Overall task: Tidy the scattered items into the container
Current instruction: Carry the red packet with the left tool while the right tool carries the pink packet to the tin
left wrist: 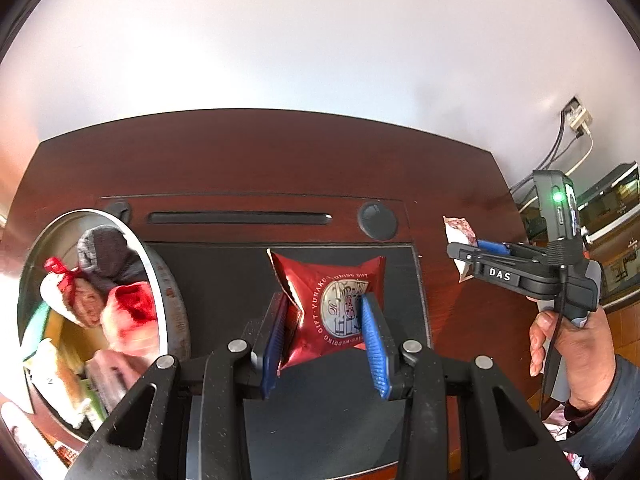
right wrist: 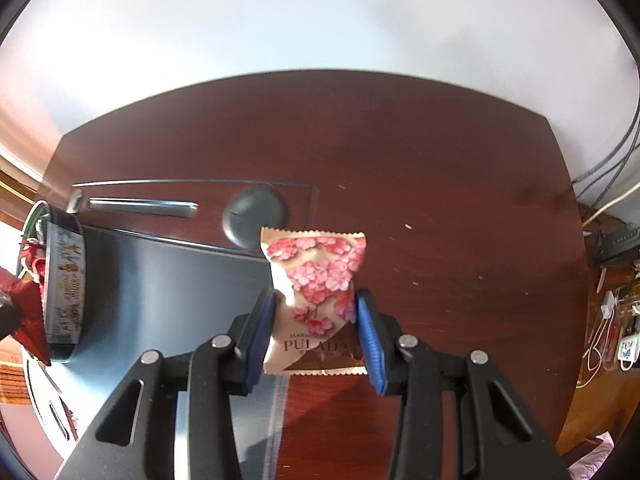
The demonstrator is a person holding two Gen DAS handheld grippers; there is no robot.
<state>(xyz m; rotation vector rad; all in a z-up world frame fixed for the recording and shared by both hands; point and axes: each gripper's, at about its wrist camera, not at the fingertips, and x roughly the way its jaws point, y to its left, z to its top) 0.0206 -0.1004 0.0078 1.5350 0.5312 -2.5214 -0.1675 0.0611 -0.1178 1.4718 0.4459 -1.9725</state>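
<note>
The left gripper (left wrist: 326, 334) is clamping a red foil packet (left wrist: 332, 304) just beside the round tin (left wrist: 166, 280), while the right gripper (right wrist: 316, 328) is pinching a pink blossom-printed sachet (right wrist: 316, 280) above the desk (right wrist: 440, 184). With the tin already heaped, either slippery packet is risking sliding off the pile.

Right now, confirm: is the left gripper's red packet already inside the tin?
No, the red packet sits clamped in the left gripper, beside the tin.

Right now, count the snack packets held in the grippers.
2. The red foil packet sits between the left gripper fingers; the pink-flowered packet sits between the right gripper fingers. More lie in the tin.
</note>
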